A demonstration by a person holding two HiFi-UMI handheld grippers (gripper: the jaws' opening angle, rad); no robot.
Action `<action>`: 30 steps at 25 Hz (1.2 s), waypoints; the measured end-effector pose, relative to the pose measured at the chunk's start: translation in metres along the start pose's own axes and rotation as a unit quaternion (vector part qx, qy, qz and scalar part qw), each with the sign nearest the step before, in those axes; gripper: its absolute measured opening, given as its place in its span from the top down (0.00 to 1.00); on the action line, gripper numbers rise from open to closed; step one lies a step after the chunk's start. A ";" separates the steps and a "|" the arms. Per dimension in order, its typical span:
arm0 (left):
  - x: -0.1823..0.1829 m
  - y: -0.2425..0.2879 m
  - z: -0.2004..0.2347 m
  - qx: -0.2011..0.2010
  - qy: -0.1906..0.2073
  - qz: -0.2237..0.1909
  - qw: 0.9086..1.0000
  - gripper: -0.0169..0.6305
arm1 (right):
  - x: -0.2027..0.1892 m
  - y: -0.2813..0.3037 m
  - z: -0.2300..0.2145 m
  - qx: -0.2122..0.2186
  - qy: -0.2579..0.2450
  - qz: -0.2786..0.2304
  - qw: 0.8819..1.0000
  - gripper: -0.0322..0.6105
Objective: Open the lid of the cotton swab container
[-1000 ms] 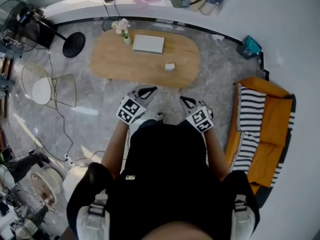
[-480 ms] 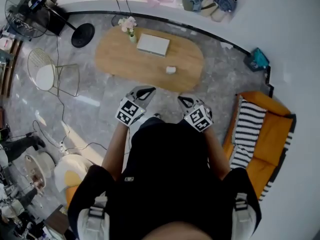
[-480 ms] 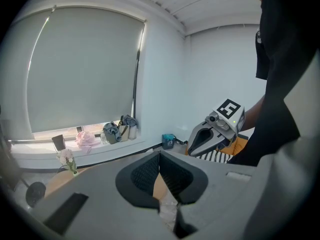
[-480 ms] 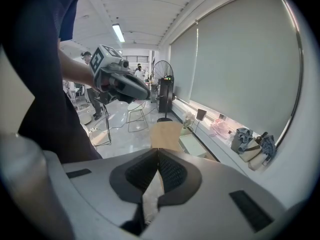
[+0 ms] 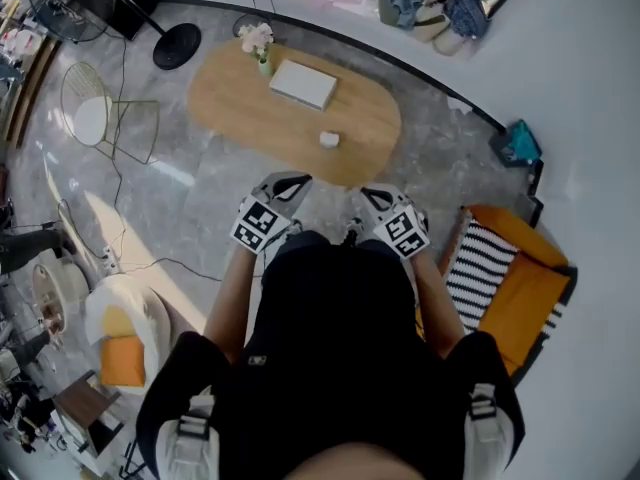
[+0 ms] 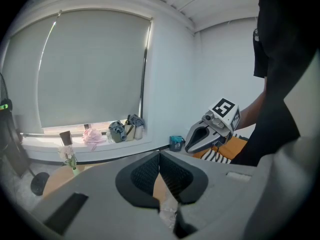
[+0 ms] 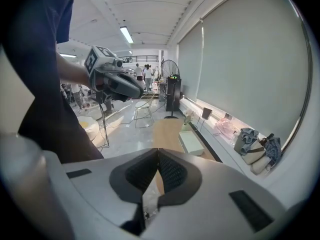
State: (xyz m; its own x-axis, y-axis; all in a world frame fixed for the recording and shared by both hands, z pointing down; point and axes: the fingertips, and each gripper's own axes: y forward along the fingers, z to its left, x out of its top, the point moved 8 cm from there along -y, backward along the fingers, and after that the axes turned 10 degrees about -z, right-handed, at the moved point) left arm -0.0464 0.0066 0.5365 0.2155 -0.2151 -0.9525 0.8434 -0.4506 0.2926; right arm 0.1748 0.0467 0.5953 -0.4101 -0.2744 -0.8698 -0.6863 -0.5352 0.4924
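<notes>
Tongs first: the left tongs (image 5: pixel 293 182) and the right tongs (image 5: pixel 371 197) are both pressed fully shut with nothing between them. Each one's own view shows the ribbed black pads meeting on a thin seam, with only floor and counter beyond. The person holds them at waist height, close to the body, tips pointing forward and down.

The oval wooden counter (image 5: pixel 240 108) stands ahead across a strip of marble floor. On its near half sits a small white box (image 5: pixel 329 139), which I take to be the cotton swab container. It stands alone, well apart from the flat white slab (image 5: pixel 303 83) and the vase of flowers (image 5: pixel 257 46) farther back.

The coming move turns on one relation — the box lies straight ahead, almost on the line midway between the two tongs, and well out of reach of both. The left tips look a shade nearer in the head view, but the margin is too small to favour either hand. The box is too small here to tell its long axis, which way it faces or where the lid hinges. Neither pair of tongs is on it, so by my reading the task is at the approach.
</notes>
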 end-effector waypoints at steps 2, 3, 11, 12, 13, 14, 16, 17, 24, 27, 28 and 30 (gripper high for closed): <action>-0.002 -0.001 -0.009 0.021 -0.009 0.003 1.000 0.97 | -0.008 -0.003 -0.004 0.019 -0.003 0.001 1.000 0.96; -0.003 -0.001 -0.013 0.030 -0.012 0.004 0.999 0.97 | -0.011 -0.004 -0.005 0.028 -0.004 0.002 1.000 0.96; -0.017 -0.006 -0.029 0.077 -0.040 0.012 0.996 0.97 | -0.026 0.014 -0.014 0.083 -0.019 0.014 0.996 0.96; -0.019 -0.007 -0.028 0.080 -0.042 0.013 0.996 0.97 | -0.025 0.017 -0.015 0.086 -0.020 0.016 0.996 0.96; -0.019 -0.009 -0.024 0.082 -0.043 0.012 0.996 0.97 | -0.024 0.022 -0.015 0.089 -0.020 0.018 0.996 0.96; -0.019 -0.010 -0.019 0.084 -0.045 0.011 0.995 0.97 | -0.022 0.027 -0.016 0.092 -0.022 0.020 0.995 0.96; -0.018 -0.012 -0.005 0.085 -0.045 0.008 0.995 0.97 | -0.019 0.040 -0.019 0.095 -0.023 0.025 0.995 0.95; -0.017 -0.012 0.004 0.083 -0.044 0.005 0.996 0.97 | -0.017 0.047 -0.021 0.093 -0.023 0.027 0.995 0.96; -0.022 -0.012 0.082 0.041 -0.042 0.002 0.998 0.97 | 0.004 0.104 -0.035 0.056 -0.002 0.045 0.997 0.96; -0.019 -0.002 0.119 0.017 -0.035 0.000 0.999 0.97 | 0.006 0.132 -0.044 0.047 0.012 0.062 0.997 0.95; -0.019 0.002 0.129 0.008 -0.034 0.001 0.999 0.97 | 0.006 0.140 -0.047 0.048 0.018 0.066 0.996 0.95; -0.017 0.010 0.145 -0.014 -0.029 0.006 0.999 0.97 | 0.005 0.153 -0.052 0.046 0.033 0.073 0.996 0.95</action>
State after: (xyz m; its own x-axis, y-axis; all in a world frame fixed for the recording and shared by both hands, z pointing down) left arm -0.1128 -0.1201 0.5677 0.1981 -0.2713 -0.9419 0.8547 -0.4227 0.3015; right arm 0.0990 -0.0786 0.6649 -0.4707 -0.3970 -0.7879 -0.6757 -0.4120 0.6113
